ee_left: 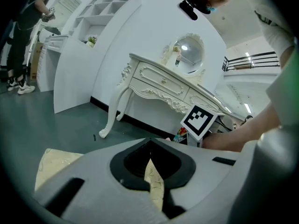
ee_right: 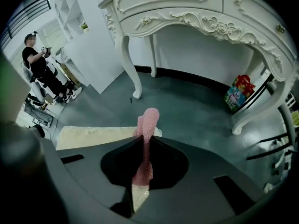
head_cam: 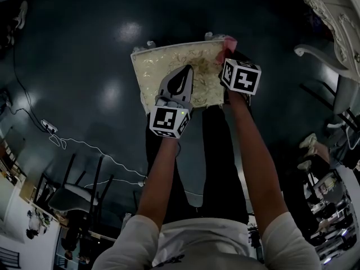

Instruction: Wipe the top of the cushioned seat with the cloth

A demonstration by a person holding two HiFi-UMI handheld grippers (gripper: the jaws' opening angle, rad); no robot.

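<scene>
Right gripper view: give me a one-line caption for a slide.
Right claw shut on the pink cloth over the cushioned seat, ornate white dressing table behind.

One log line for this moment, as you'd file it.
left gripper shut, over cushioned seat | right gripper shut on pink cloth | cloth at seat's far right corner

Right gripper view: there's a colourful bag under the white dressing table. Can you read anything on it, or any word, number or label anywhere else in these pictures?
No text can be read anywhere.
The colourful bag: printed, but too small and blurred to read.
The left marker cube and right marker cube: black-and-white square patterns, no letters or numbers.
The pink cloth and cushioned seat: no lettering.
</scene>
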